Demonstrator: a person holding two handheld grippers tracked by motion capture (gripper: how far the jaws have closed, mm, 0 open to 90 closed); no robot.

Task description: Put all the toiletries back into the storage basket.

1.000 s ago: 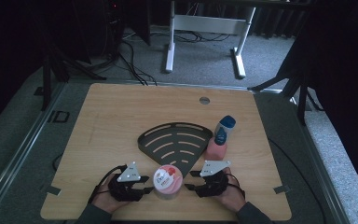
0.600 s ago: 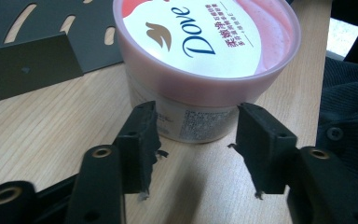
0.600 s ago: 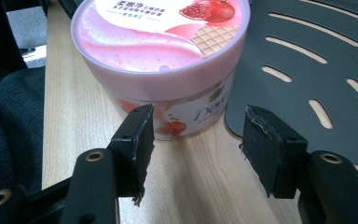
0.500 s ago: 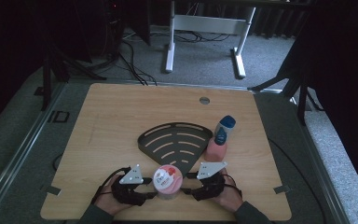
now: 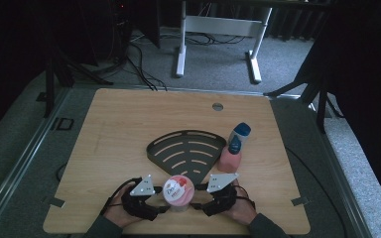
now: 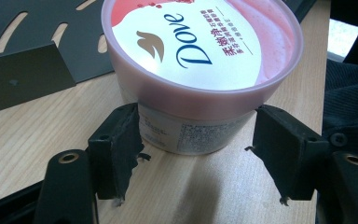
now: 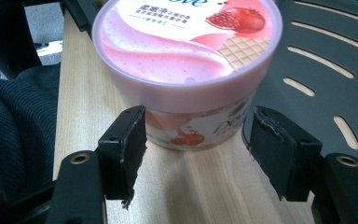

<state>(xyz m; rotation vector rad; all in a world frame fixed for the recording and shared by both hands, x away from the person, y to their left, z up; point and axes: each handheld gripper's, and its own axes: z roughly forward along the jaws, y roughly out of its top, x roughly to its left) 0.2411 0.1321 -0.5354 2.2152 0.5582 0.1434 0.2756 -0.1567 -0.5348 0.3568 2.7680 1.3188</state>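
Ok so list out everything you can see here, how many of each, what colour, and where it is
Table: one, light wood, in the middle of the grey floor.
Rack: one, black, fan-shaped with slots, flat at table centre.
Tub: one, pink with a white and pink lid, near edge of the table, between the two grippers.
Bottle: one, pink with a blue top, at the rack's right corner.
Desk frame: one, white, on the floor beyond the table.
Left gripper: one, black, jaws open on either side of the tub.
Right gripper: one, black, jaws open about the tub.
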